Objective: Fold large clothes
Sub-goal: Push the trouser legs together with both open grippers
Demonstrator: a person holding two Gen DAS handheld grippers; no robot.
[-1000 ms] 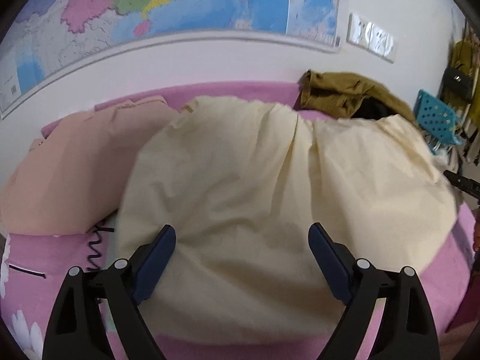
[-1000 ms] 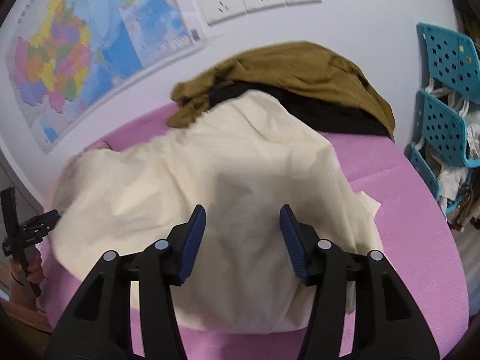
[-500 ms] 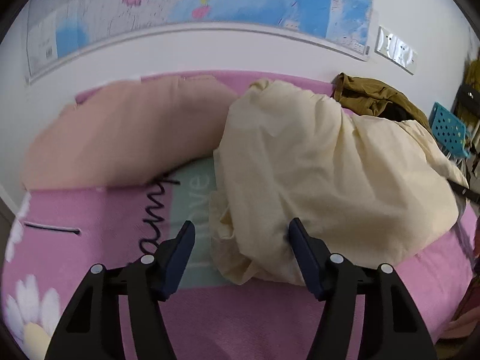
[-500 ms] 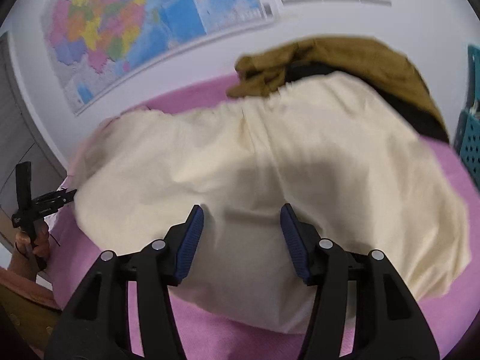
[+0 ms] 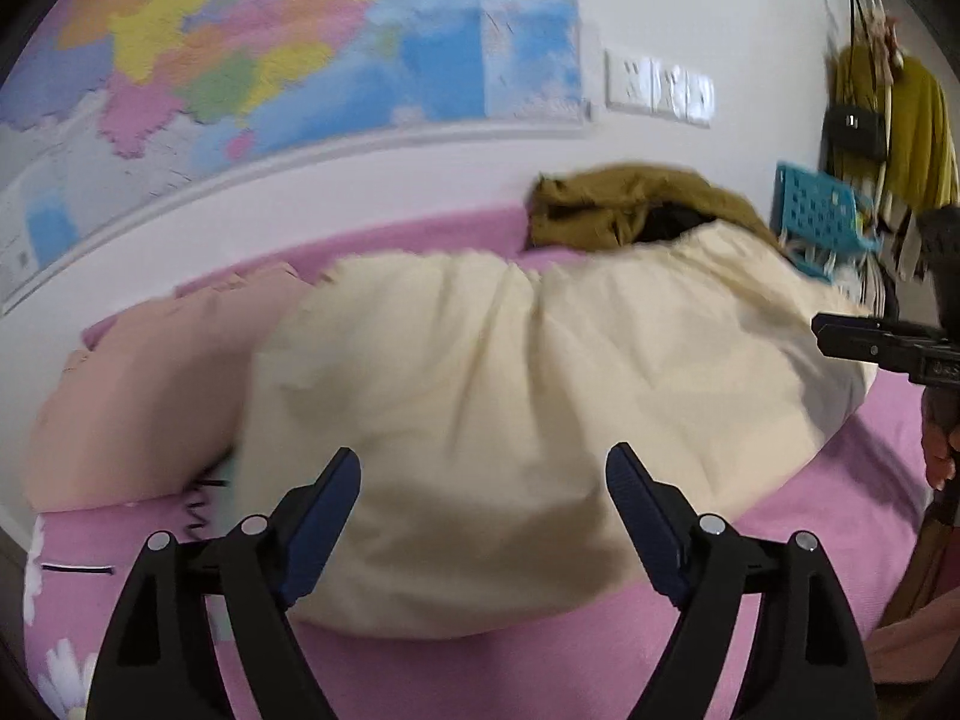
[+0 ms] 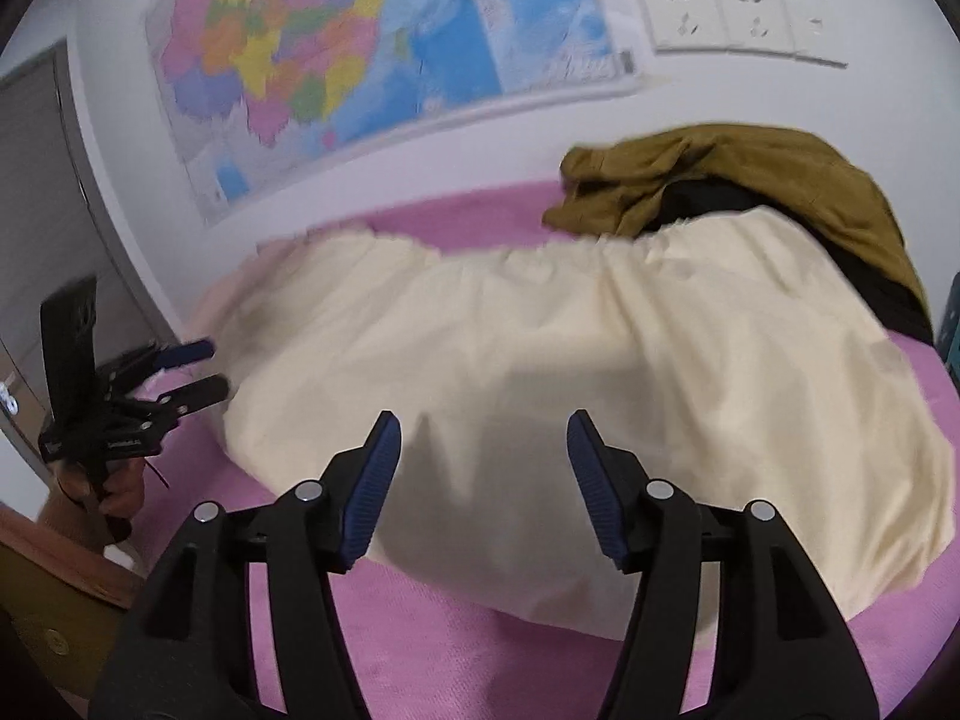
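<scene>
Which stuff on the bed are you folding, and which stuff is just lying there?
For the job:
cream garment
left gripper, open
right gripper, open

Just lying about:
peach garment
olive-brown garment
wall map
blue basket
wall sockets

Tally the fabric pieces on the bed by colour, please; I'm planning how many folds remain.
Cream: 1, the cream garment
Peach-pink: 1, the peach cloth
Olive-brown: 1, the olive garment
Black: 1, the black cloth under the olive one
Total: 4
</scene>
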